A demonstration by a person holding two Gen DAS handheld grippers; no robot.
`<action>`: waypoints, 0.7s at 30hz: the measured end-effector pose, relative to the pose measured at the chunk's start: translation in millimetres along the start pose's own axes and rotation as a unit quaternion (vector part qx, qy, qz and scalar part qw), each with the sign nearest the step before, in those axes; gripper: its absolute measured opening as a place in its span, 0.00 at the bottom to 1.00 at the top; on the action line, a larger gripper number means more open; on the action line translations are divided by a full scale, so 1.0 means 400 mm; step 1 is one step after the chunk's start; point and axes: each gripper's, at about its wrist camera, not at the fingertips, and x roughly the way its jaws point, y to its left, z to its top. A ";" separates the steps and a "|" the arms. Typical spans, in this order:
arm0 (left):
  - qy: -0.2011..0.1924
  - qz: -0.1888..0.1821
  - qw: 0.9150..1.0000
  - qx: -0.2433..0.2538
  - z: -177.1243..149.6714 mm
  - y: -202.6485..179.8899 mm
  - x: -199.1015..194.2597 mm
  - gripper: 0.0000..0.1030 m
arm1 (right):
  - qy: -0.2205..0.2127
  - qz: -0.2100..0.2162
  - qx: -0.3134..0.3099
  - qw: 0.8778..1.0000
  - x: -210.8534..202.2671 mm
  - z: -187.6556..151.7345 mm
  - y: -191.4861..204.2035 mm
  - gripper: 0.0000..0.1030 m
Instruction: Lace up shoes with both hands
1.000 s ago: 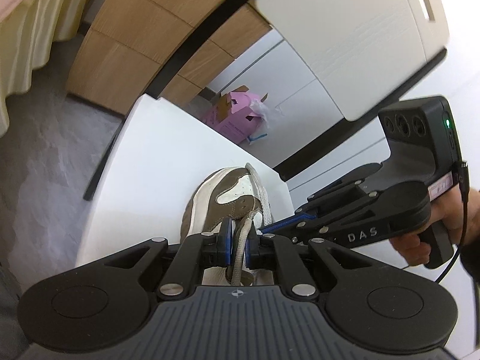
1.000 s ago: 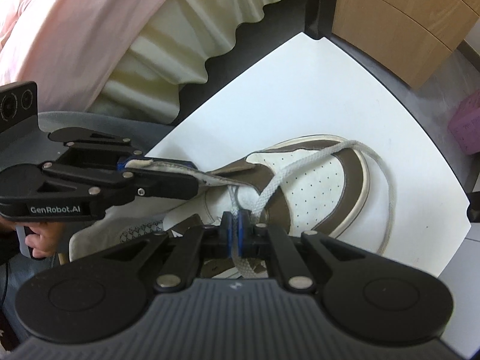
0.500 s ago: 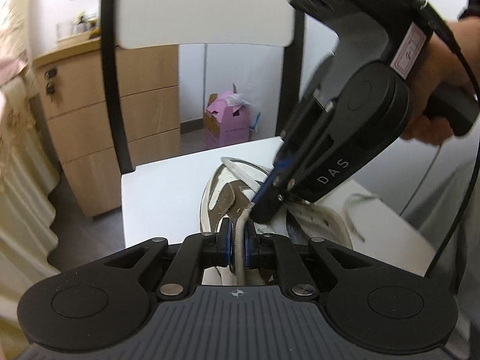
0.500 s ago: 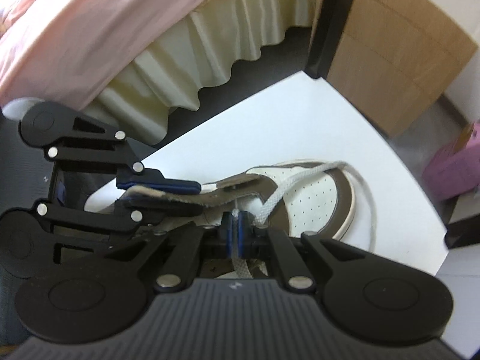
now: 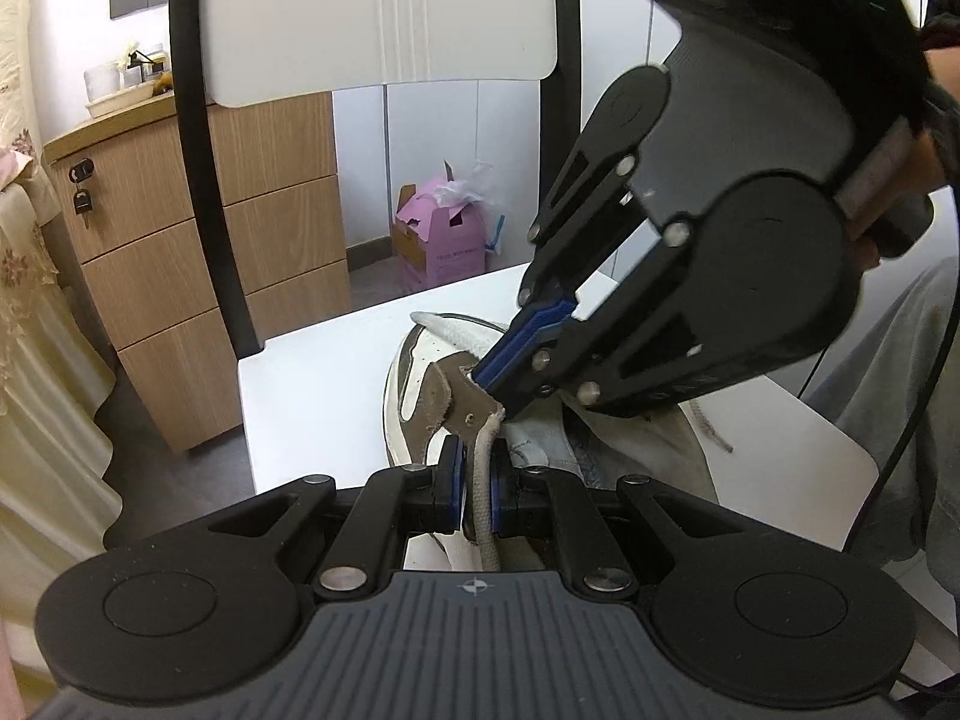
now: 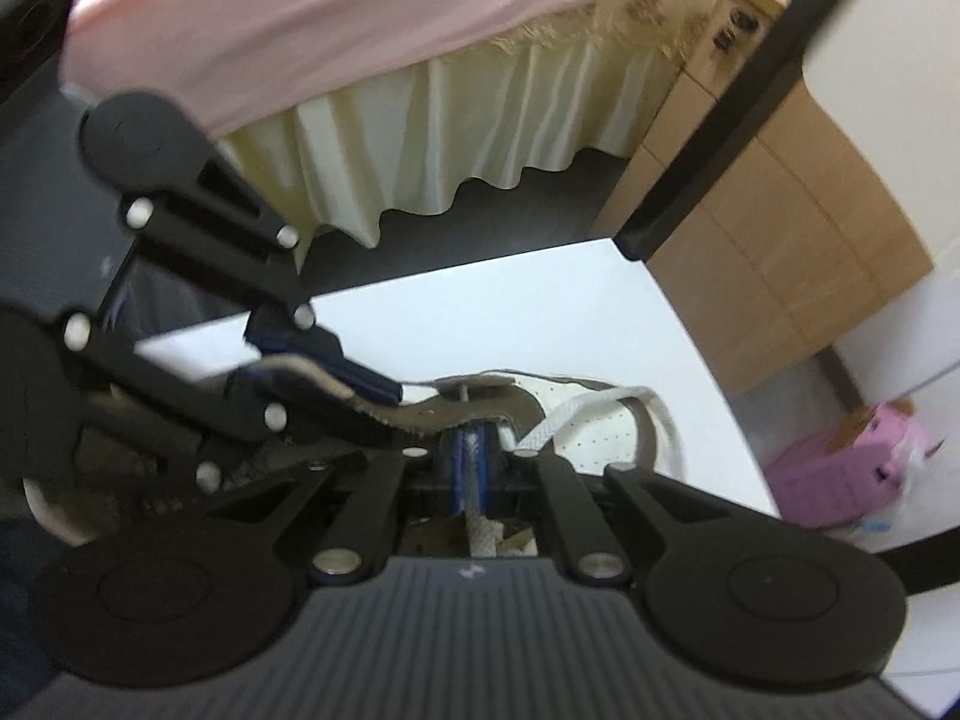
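White chair seat beside a wooden drawer unit. Shoe lies just ahead of the left gripper, toe pointing away. Left gripper pinches the lace rising at the eyelet flap. Right gripper pinches the lace too, tips touching that flap. No legible writing.

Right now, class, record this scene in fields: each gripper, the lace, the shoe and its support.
left gripper: shut on the pale edge of the flap
right gripper: shut on the lace, just under the flap
lace: runs loose over the toe
shoe: brown and white, lying on the chair
stage: lacing unfinished
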 end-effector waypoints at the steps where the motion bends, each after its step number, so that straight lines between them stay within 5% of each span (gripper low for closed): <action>1: 0.000 0.000 1.000 0.002 0.000 -0.001 0.000 0.09 | 0.004 -0.005 -0.018 1.000 -0.003 0.000 0.008 0.07; 12: -0.003 0.017 0.999 0.031 -0.005 -0.019 -0.002 0.09 | 0.036 0.009 -0.033 0.999 0.018 0.022 0.000 0.05; 21: -0.001 0.013 0.998 0.055 -0.008 -0.026 -0.001 0.10 | -0.026 0.015 0.048 0.998 0.002 -0.011 -0.009 0.04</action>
